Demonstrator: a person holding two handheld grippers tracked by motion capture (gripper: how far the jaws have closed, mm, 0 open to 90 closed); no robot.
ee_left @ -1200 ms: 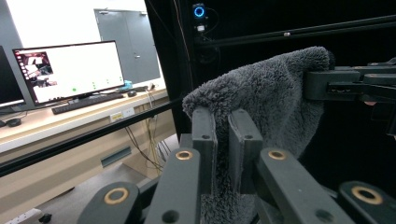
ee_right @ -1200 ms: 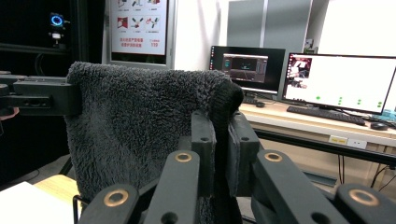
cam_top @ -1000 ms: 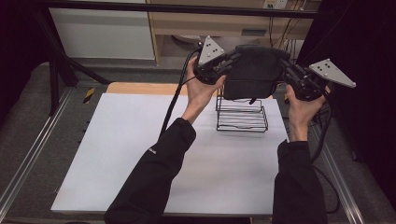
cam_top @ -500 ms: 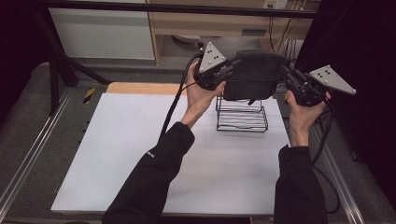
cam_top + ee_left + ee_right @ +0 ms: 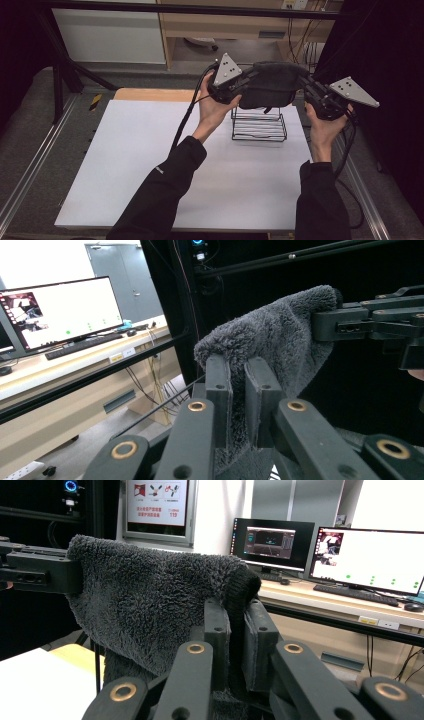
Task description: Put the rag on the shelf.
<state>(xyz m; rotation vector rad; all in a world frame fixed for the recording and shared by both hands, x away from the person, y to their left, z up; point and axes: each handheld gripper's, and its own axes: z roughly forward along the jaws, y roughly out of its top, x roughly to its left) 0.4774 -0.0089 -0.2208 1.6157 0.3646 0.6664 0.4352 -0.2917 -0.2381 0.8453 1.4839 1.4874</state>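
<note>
A dark grey fluffy towel (image 5: 269,87) hangs stretched between both grippers, above a black wire rack (image 5: 259,125) on the white table top (image 5: 150,165). My left gripper (image 5: 250,80) is shut on the towel's left end; in the left gripper view the towel (image 5: 280,340) is pinched between my jaws (image 5: 239,390), with the other gripper (image 5: 370,320) clamped on its far corner. My right gripper (image 5: 306,85) is shut on the towel's right end; in the right gripper view the towel (image 5: 150,600) runs from my jaws (image 5: 239,630) across to the left gripper (image 5: 40,572).
The wire rack stands at the table's back right, directly under the towel. A wooden strip (image 5: 155,94) runs along the table's far edge. Metal rails (image 5: 30,170) flank the table. Black cables (image 5: 187,115) trail from both grippers. Monitors (image 5: 370,555) stand on a desk beyond.
Both hands with the stretched towel have shifted slightly, staying above the rack. The grips are unchanged.
</note>
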